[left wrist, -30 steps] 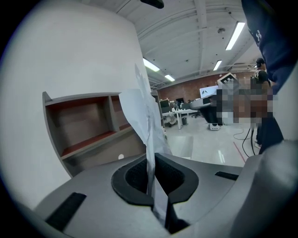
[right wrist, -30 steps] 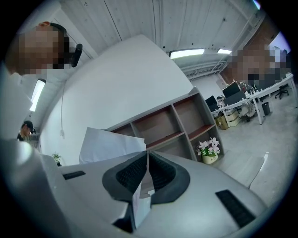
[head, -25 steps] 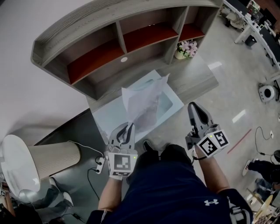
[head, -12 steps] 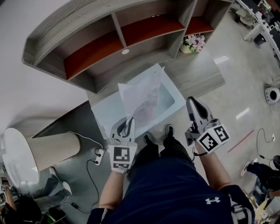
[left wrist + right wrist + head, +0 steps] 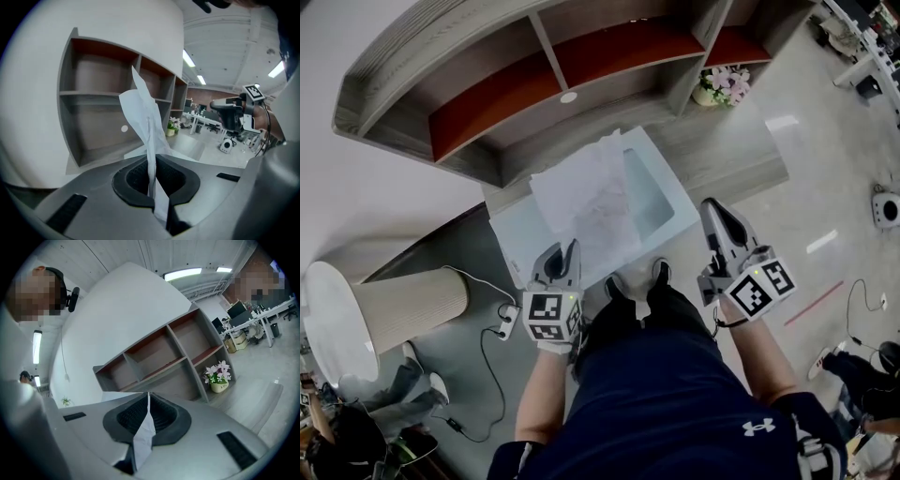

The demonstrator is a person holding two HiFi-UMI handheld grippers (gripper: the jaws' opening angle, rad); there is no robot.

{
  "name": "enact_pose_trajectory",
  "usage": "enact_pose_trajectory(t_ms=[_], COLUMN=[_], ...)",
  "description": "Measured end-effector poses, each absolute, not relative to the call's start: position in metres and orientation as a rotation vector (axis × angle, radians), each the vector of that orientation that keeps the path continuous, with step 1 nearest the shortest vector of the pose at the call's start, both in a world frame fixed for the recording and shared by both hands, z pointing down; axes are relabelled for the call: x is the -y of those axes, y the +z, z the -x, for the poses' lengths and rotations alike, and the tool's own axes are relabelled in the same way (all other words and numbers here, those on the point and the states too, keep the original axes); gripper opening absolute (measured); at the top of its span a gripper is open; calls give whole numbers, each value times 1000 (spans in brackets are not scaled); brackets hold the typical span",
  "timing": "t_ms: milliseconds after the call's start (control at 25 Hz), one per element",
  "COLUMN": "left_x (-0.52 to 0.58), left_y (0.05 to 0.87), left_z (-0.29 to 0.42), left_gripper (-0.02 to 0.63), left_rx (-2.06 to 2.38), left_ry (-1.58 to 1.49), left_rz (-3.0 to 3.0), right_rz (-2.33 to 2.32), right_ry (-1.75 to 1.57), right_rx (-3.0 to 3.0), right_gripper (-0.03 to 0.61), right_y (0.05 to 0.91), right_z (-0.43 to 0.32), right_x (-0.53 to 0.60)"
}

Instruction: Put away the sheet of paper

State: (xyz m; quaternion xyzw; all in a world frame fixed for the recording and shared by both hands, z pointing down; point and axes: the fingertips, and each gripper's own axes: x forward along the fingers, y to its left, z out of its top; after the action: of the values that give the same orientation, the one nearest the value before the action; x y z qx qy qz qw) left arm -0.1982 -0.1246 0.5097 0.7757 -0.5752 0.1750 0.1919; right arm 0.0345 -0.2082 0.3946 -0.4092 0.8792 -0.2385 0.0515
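Note:
A crumpled white sheet of paper (image 5: 586,202) hangs from my left gripper (image 5: 567,248), which is shut on its near edge. The sheet leans away over a shallow white tray (image 5: 514,246) on the grey bench. Seen from the left gripper view, the paper (image 5: 145,117) rises upright out of the closed left gripper (image 5: 151,161) in front of the shelves. My right gripper (image 5: 713,208) is held to the right of the tray, apart from the sheet. In the right gripper view a small white paper scrap (image 5: 143,439) is pinched in my right gripper (image 5: 149,397).
A grey shelf unit with red-brown compartments (image 5: 534,84) stands behind the bench. A pot of pink flowers (image 5: 722,86) sits at its right end. On the floor at left are a beige cylinder (image 5: 398,314) and a cable with a plug strip (image 5: 504,330). The person's shoes (image 5: 660,274) stand against the bench.
My left gripper has dropped and rolled, and the sheet has gone from standing upright to leaning flatter over the tray. The right gripper has shifted only slightly.

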Motion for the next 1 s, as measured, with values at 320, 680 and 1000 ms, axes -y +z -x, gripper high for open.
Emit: enact_pose_trajectory(t_ms=[320,680,1000], left_x=[119,103,94], left_y=[596,674,696], left_z=[236,267,270], left_gripper=[23,23,23], left_rx=[1510,1468,1424], left_ry=[253,224,212], left_rz=[-1832,-1587,-1506], right_rz=[1237,1267,1295], right_ry=[-807,-883,-926], right_rx=[-2667,-2656,-2643], right_gripper=[24,24,24], right_y=[408,429,446], right_z=[-38,-41,-47], right_x=[213,216,220])
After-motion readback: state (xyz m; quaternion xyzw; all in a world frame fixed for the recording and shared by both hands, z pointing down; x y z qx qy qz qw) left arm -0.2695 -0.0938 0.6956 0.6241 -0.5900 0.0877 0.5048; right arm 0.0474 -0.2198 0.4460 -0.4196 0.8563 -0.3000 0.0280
